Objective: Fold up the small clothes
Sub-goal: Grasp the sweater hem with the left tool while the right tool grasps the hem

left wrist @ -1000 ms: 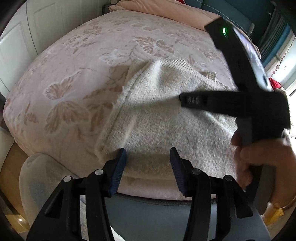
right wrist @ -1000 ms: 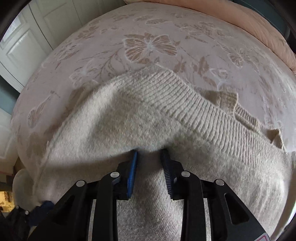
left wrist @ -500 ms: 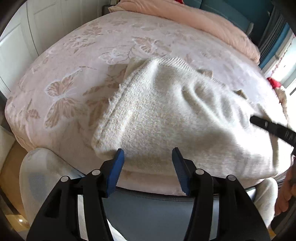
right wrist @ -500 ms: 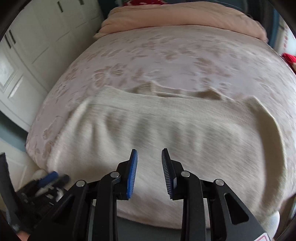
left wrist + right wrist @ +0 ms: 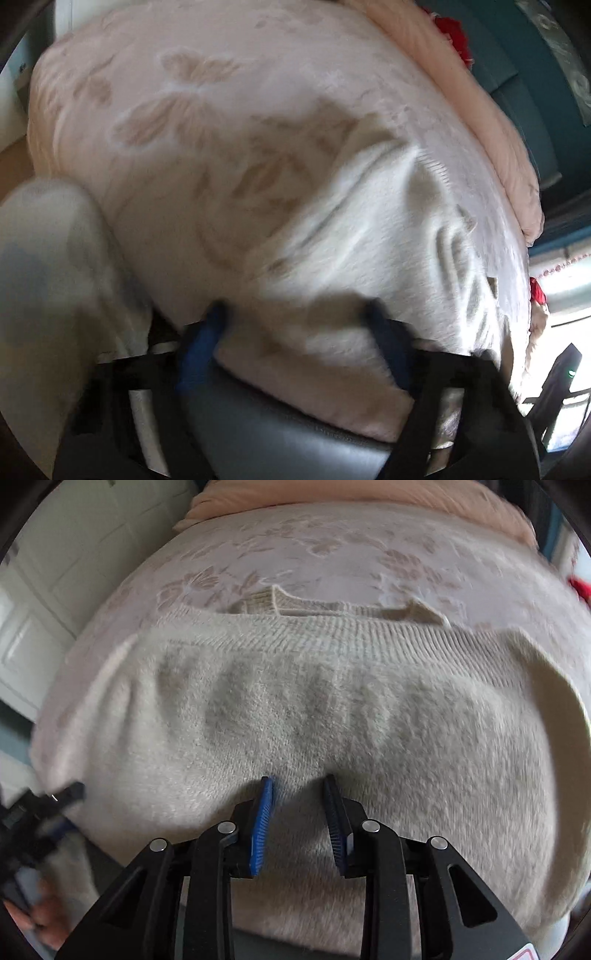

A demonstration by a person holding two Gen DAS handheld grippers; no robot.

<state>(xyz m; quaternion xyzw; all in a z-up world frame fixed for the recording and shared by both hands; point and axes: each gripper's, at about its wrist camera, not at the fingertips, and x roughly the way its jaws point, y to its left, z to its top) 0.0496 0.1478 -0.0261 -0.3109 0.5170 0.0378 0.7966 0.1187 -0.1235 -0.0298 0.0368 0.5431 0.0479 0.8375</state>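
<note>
A cream knitted sweater (image 5: 314, 709) lies folded on the bed, its ribbed edge toward the far side. It also shows, blurred, in the left wrist view (image 5: 388, 240). My right gripper (image 5: 297, 786) is open and empty, its fingertips just above the sweater's near part. My left gripper (image 5: 295, 314) is open and empty at the sweater's near left corner by the bed's edge; it appears at the lower left of the right wrist view (image 5: 55, 801).
The bed has a pink cover with a butterfly pattern (image 5: 192, 110). A peach duvet (image 5: 369, 494) lies along the far side. White cupboard doors (image 5: 55, 572) stand to the left. A dark padded bed frame (image 5: 280, 435) runs along the near edge.
My right gripper pulled back from the sweater's far edge, then moved down close over its near part. My left gripper swung left and tilted; its view is blurred.
</note>
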